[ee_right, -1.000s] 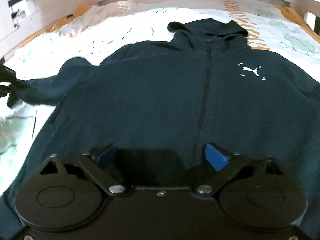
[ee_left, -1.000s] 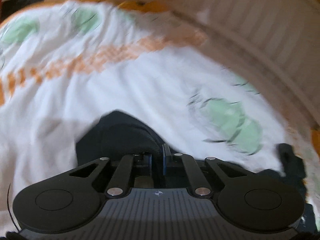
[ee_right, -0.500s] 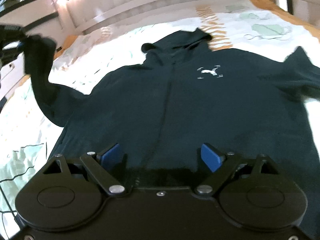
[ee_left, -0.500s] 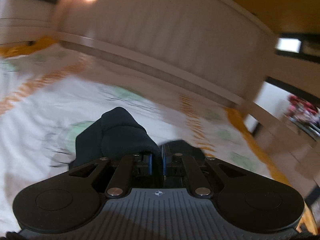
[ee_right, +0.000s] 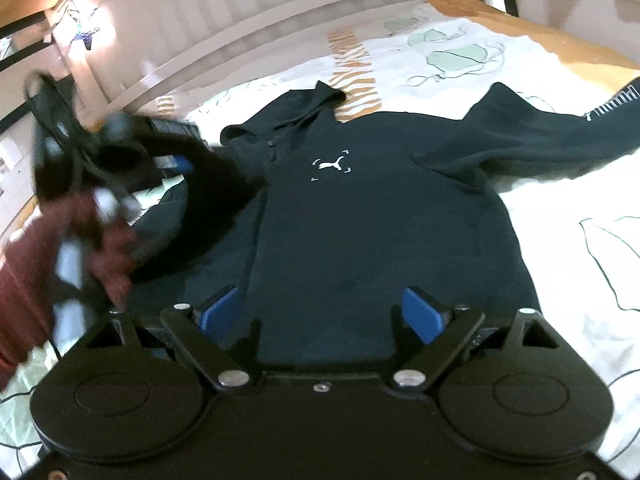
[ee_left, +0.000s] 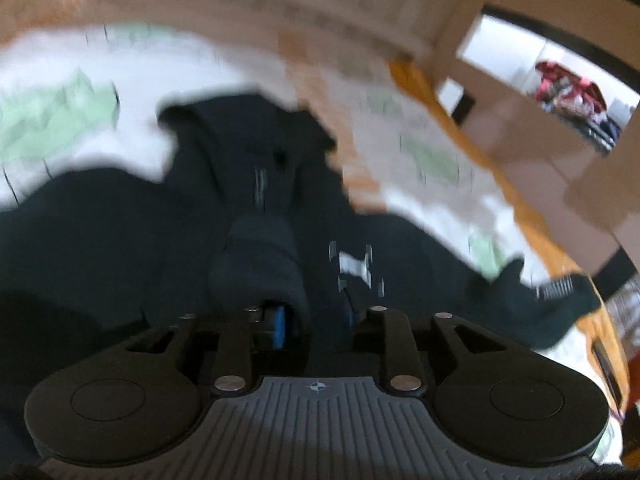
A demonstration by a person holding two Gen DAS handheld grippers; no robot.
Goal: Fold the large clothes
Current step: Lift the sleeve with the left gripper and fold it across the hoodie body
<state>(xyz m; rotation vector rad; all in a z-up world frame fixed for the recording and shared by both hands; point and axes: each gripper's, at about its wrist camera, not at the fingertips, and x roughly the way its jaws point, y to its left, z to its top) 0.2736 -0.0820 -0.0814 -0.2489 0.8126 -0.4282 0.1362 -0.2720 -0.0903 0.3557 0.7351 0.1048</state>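
Note:
A black zip hoodie with a small white chest logo lies face up on the bed. Its right sleeve stretches out to the right. My left gripper is shut on the left sleeve cuff and holds it above the hoodie's chest; this view is blurred. In the right wrist view the left gripper and the hand show at the left, with the sleeve hanging over the body. My right gripper is open and empty above the hoodie's lower part.
The bed has a white sheet with green leaf prints and orange stripes. A ribbed beige headboard runs along the far side. An orange bed edge and beige furniture lie to the right.
My left gripper has carried the sleeve cuff up and across from the sheet at the left to over the hoodie's chest. The right gripper stayed open and shifted its view a little rightward.

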